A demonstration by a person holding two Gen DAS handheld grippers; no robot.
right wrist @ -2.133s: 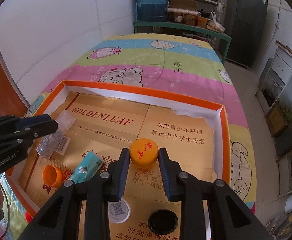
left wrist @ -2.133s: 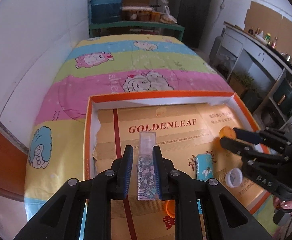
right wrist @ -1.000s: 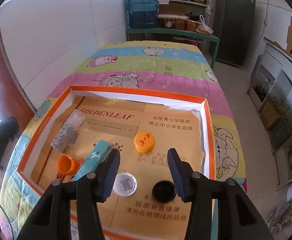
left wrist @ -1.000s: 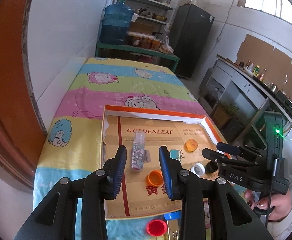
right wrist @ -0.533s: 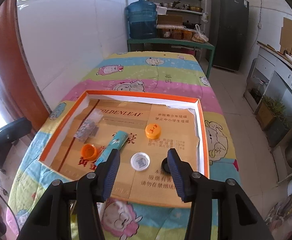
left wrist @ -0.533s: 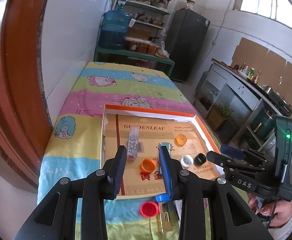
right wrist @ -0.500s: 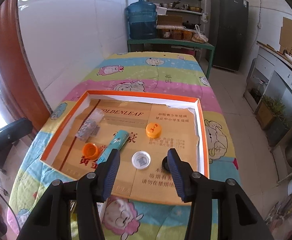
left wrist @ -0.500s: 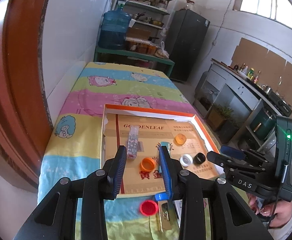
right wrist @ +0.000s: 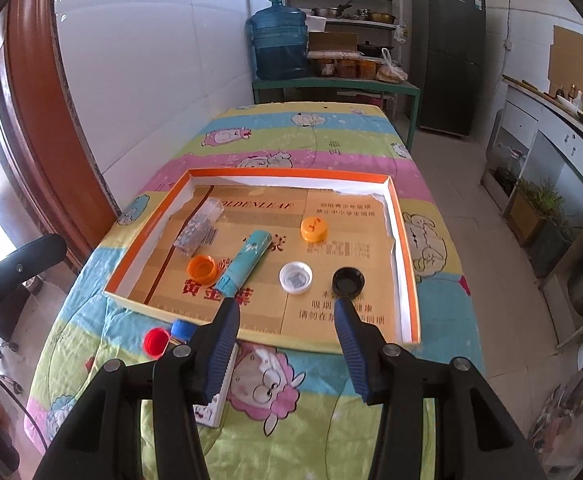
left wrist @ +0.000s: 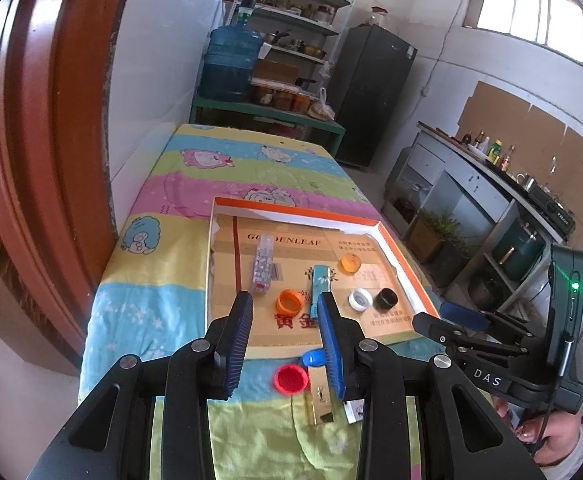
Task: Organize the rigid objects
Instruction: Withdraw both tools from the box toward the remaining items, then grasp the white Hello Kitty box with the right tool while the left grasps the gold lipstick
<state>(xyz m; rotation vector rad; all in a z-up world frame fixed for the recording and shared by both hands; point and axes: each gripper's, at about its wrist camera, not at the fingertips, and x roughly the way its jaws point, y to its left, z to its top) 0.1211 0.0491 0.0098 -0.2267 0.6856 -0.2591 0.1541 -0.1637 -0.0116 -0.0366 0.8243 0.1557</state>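
An orange-rimmed cardboard tray (left wrist: 291, 211) (right wrist: 407, 264) lies on the cartoon-print cloth. Inside it rest a clear floral case (left wrist: 262, 265) (right wrist: 197, 227), an open orange cap (left wrist: 290, 301) (right wrist: 202, 269), a teal tube (left wrist: 320, 283) (right wrist: 244, 262), an orange lid (left wrist: 351, 262) (right wrist: 314, 228), a white cap (left wrist: 360, 300) (right wrist: 295, 276) and a black cap (left wrist: 385, 298) (right wrist: 348, 281). A red cap (left wrist: 290, 379) (right wrist: 156, 341) and a blue cap (left wrist: 312, 358) (right wrist: 182, 329) lie on the cloth before the tray. My left gripper (left wrist: 285, 344) and right gripper (right wrist: 287, 344) hover open and empty, back from the tray's near edge.
A gold flat packet (left wrist: 318, 398) and a white card (right wrist: 217, 396) lie on the cloth near the front. A brown door frame (left wrist: 43, 120) stands left; a water jug (right wrist: 278, 42), shelves and a dark fridge (right wrist: 447, 52) stand behind. A hand (left wrist: 547, 438) holds the right gripper.
Both grippers have pulled back and slightly up from the tray, so it looks smaller and farther. The red and blue caps and the card have come further into view. Jaw gaps are unchanged.
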